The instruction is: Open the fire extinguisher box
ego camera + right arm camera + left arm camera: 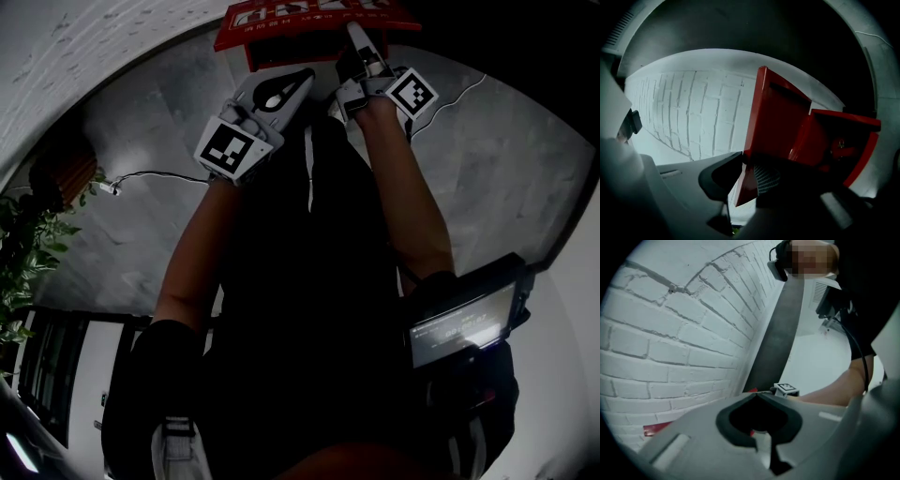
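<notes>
R gripper clamps free edge of red metal fire-extinguisher box door, ajar. L gripper jaws together, nothing between, just left of box. Box top cut off in head view, inside dim.

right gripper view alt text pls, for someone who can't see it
The right hand-held gripper is clamped on the edge of a red door, which stands open from the red fire extinguisher box at right. A white brick wall fills the background at left.
</notes>
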The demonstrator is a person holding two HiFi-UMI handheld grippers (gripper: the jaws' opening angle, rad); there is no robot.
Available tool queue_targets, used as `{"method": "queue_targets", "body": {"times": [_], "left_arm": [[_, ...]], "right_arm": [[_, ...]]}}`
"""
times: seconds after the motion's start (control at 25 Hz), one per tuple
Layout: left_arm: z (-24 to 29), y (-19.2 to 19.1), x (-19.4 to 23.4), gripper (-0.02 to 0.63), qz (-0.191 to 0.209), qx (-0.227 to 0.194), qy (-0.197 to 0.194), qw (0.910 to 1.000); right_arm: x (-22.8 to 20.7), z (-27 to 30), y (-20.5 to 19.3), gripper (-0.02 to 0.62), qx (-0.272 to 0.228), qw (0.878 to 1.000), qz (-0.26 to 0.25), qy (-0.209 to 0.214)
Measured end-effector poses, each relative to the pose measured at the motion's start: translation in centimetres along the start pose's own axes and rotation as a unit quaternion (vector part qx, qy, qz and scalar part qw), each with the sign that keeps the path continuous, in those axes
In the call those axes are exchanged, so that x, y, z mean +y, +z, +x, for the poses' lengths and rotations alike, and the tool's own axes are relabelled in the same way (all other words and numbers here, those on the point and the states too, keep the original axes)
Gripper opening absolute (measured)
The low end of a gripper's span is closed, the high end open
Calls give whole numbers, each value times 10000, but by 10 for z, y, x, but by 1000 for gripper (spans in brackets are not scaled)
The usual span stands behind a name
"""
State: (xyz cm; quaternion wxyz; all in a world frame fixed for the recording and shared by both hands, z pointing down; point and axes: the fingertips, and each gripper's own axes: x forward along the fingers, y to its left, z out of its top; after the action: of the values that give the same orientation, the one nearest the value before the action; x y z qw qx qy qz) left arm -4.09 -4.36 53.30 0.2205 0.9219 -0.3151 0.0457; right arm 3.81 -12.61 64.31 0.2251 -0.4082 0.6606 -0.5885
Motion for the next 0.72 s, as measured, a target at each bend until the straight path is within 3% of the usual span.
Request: {"method": "queue_targets", "body": {"times": [0.28, 0.48, 0.72], "left_arm": [[-6, 19, 16, 4, -66, 172, 119, 9998], [-6, 18, 12, 3, 432, 343, 134, 9984], [-8, 16, 22, 3, 454, 337, 216, 9982]], "right_arm": [[16, 35, 26, 63, -89, 9998, -125, 140], [28, 59, 48, 55, -99, 9991, -302, 289], [27, 95, 55, 52, -72, 9989, -187, 425]]}}
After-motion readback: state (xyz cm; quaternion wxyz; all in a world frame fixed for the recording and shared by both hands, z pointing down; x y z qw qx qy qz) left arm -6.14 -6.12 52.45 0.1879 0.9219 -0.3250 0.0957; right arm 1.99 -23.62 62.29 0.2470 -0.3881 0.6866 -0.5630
